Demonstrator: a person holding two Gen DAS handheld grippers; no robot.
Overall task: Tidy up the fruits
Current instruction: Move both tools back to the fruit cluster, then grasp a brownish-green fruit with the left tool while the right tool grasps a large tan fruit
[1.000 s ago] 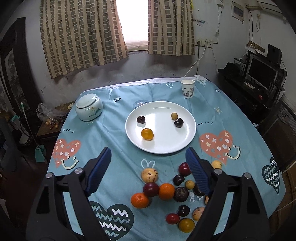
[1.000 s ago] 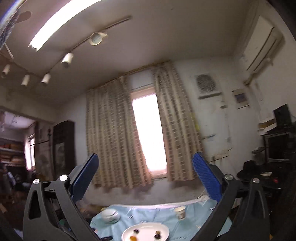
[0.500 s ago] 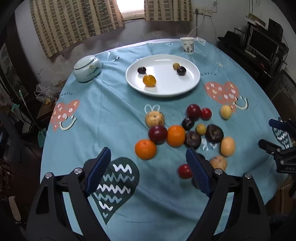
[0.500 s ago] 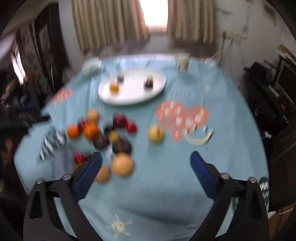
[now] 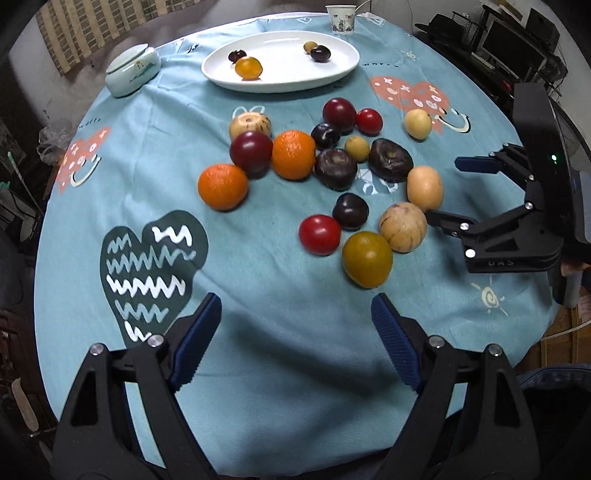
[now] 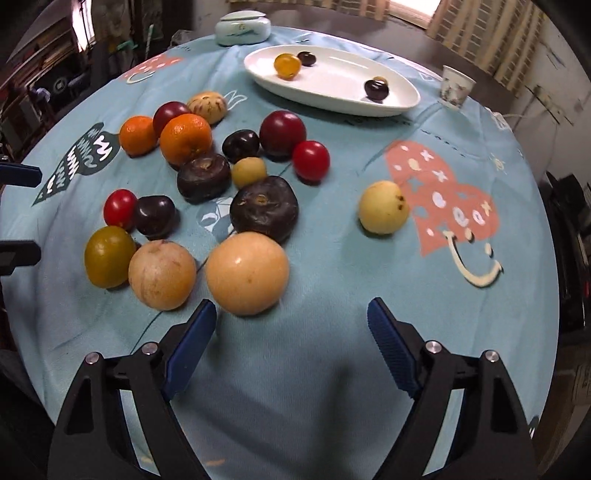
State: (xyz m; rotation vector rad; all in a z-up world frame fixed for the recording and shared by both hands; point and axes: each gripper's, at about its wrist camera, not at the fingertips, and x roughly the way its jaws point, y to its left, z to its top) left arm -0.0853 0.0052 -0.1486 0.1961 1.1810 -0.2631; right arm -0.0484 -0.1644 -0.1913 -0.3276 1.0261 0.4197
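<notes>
Several fruits lie loose on the blue tablecloth: oranges (image 5: 293,154), dark plums (image 5: 335,169), red ones (image 5: 319,234), tan ones (image 6: 246,273). A white plate (image 5: 332,70) at the far side holds several small fruits. My left gripper (image 5: 295,301) hovers open over bare cloth, just short of a yellow-green fruit (image 5: 366,264). My right gripper (image 6: 290,306) hangs over the cloth with its jaws closing and nothing between them; the big tan fruit sits just ahead of its left finger. In the left wrist view its fingers (image 5: 476,164) reach in from the right beside the tan fruits.
A lidded ceramic jar (image 5: 133,70) stands left of the plate and a paper cup (image 5: 340,18) behind it. A pale yellow fruit (image 6: 384,212) lies apart on the pink heart print. The round table's edge curves close by; a desk with screens (image 5: 517,44) stands to the right.
Both grippers came down toward the table. The right one swung from facing the window and ceiling to looking down at the fruits. The right gripper now shows in the left wrist view.
</notes>
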